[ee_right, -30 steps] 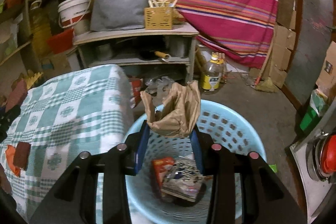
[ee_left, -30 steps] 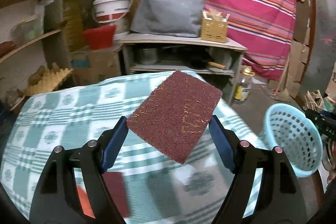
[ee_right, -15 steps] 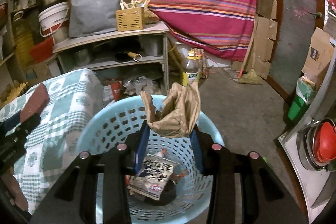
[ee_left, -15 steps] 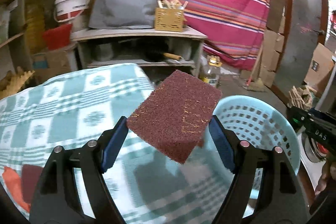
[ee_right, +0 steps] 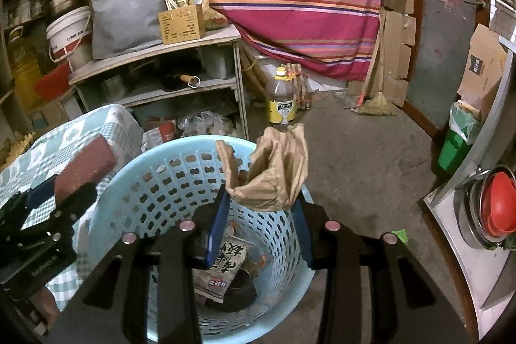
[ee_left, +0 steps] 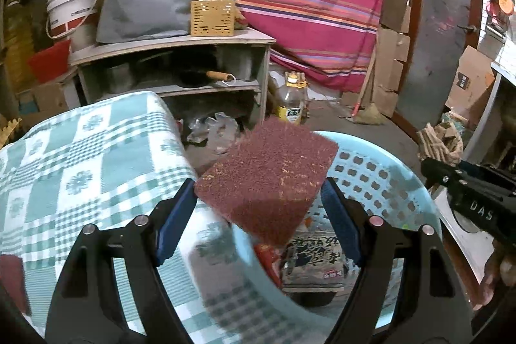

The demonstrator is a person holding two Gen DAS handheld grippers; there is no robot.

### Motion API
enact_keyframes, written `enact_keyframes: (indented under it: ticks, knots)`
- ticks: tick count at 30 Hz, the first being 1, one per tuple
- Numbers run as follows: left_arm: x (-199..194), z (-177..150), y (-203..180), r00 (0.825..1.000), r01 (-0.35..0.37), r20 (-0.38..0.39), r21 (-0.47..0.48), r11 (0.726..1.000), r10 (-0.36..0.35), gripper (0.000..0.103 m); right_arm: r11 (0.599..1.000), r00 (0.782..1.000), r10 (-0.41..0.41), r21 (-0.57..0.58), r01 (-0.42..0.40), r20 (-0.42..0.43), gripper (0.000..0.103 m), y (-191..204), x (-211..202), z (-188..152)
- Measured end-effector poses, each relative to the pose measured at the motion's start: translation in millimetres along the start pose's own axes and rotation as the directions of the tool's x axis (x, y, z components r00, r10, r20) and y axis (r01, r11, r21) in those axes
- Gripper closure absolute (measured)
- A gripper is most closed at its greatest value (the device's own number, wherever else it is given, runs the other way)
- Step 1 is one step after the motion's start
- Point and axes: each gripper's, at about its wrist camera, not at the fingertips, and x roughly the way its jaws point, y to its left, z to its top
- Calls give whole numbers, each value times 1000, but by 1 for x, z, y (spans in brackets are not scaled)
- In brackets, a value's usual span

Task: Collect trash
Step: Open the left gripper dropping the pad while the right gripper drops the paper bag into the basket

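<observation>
The basket (ee_right: 135, 182) stands on the floor just right of the tabletop (ee_left: 80, 157), with packets (ee_right: 222, 266) in its bottom. Behind the basket stand a bottle (ee_right: 282, 99) and a shelf unit (ee_right: 154, 73). The scouring pad (ee_left: 267, 179) hangs over the basket's left rim, the paper bag (ee_right: 271, 176) over its far side.

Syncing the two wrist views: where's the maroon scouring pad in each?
Left wrist: maroon scouring pad at centre, clamped in the left hand-held gripper.
Right wrist: far left, beside the basket rim.
Shared landmark: light blue basket.
</observation>
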Motion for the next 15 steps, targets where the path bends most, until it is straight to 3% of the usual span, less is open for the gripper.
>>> enact_keyframes:
  ticks: [3,6,13,15]
  knots:
    - [0,5,-6,1000,30,7,16,999,-30,25,1000,1000,4,-6,-4,-4,65,1,1,2]
    - [-6,11,-8,999,37,34,20,999,-37,16,1000,1000,6,-7,-6,-8,65,2,1,3]
    - [-25,9,17,998,-33,51,4,999,33,10,999,999,22,-24,-23,-25,63,16,5,3]
    - [-32,8,28,997,-62,52,-1,998,62,8,999,999,19,-34,-20,-30,57,24,6,4]
